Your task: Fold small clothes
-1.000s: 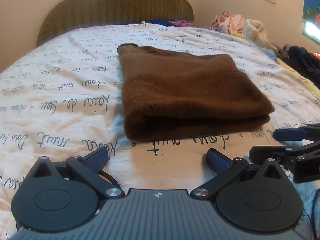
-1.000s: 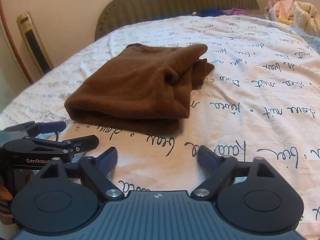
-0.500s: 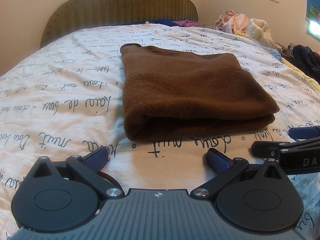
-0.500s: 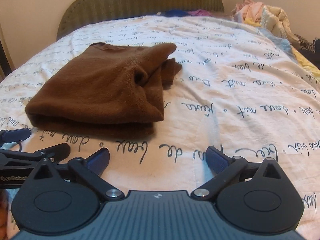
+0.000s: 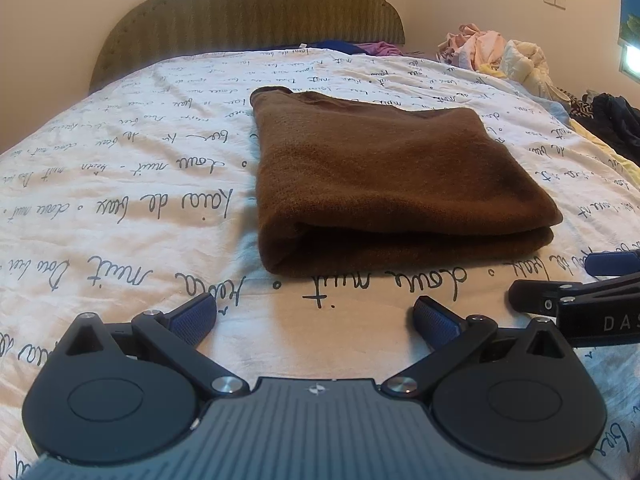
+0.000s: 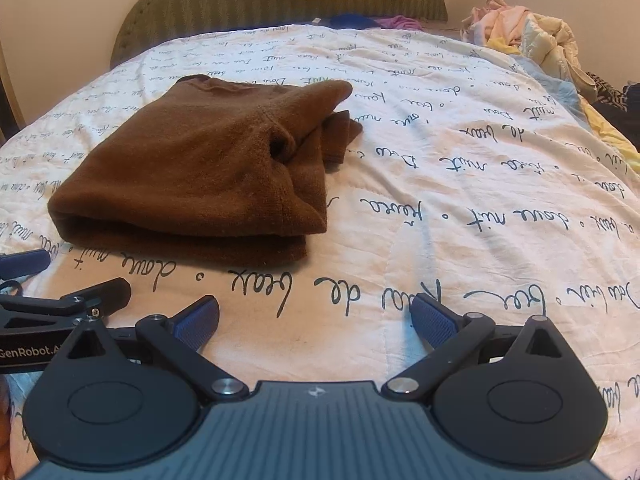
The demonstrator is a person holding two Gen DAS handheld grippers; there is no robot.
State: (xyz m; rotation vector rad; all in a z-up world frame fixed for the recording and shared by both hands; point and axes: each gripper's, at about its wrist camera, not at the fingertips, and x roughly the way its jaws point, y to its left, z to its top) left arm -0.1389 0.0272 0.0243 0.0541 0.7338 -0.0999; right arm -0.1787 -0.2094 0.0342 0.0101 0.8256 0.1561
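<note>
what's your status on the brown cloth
Left claw open, empty. Right claw open, empty. Cloth folded on bed, loose flap poking out right. Nothing in the way.

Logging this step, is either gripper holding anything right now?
Nothing is held: the left gripper and right gripper are both open, short of the brown garment.

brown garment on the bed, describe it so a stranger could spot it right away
Start at the olive headboard and come down the white bedspread printed with cursive script. The brown garment lies folded mid-bed, the only dark plain thing there, apart from the pastel clothes pile at the far right.
</note>
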